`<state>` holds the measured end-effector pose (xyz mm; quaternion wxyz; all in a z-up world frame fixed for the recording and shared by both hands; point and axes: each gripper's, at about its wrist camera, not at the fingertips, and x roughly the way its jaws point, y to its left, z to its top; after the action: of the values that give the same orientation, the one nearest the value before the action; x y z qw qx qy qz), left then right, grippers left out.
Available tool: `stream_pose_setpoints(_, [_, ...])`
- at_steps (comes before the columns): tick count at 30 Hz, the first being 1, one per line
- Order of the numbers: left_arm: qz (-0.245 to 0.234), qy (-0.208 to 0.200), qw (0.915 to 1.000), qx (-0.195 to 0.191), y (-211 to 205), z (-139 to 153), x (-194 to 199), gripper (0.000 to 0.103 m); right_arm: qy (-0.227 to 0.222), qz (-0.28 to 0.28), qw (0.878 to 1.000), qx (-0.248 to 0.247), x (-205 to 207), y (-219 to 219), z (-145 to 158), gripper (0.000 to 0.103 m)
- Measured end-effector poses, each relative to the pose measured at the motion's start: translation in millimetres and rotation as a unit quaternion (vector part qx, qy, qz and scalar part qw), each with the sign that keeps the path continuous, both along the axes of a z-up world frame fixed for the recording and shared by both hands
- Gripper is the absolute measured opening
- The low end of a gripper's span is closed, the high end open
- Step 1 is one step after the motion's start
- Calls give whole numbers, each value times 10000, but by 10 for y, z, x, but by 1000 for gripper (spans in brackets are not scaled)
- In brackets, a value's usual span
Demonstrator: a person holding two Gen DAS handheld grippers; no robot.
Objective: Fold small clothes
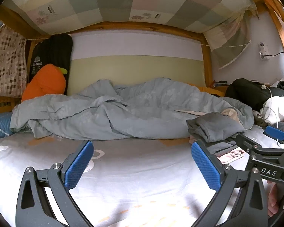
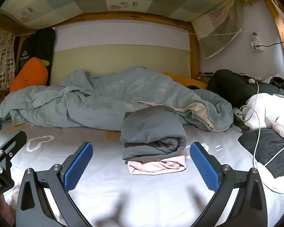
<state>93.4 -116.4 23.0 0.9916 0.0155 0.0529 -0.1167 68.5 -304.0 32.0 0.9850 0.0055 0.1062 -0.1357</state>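
A folded grey garment (image 2: pixel 153 136) lies on top of a folded pink garment (image 2: pixel 157 165) on the white bed sheet (image 2: pixel 123 193), straight ahead of my right gripper (image 2: pixel 142 167). That gripper is open and empty, its blue pads (image 2: pixel 77 166) just short of the stack. My left gripper (image 1: pixel 142 167) is open and empty over bare sheet (image 1: pixel 138 181). The grey garment (image 1: pixel 214 128) and a bit of the pink one (image 1: pixel 231 154) show to its right, partly behind the right gripper (image 1: pixel 255 141).
A rumpled grey-blue duvet (image 2: pixel 104 102) lies across the back of the bed. An orange plush (image 2: pixel 31 73) leans at the back left. Dark clothes (image 2: pixel 267 147), white bedding (image 2: pixel 268 109) and a white cable (image 2: pixel 255 132) lie at the right. Wooden bunk frame (image 2: pixel 193 47) stands behind.
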Motion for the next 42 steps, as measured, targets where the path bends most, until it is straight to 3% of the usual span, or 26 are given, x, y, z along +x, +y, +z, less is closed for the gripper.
stream_pose_setpoints(10, [-64, -29, 9998, 189, -15, 11, 8, 103, 34, -7, 10000, -19, 16, 5, -15, 103])
stream_pose_setpoints(42, [-47, 184, 9997, 173, 16, -31, 78, 103, 94, -23, 9999, 26, 19, -42, -33, 103])
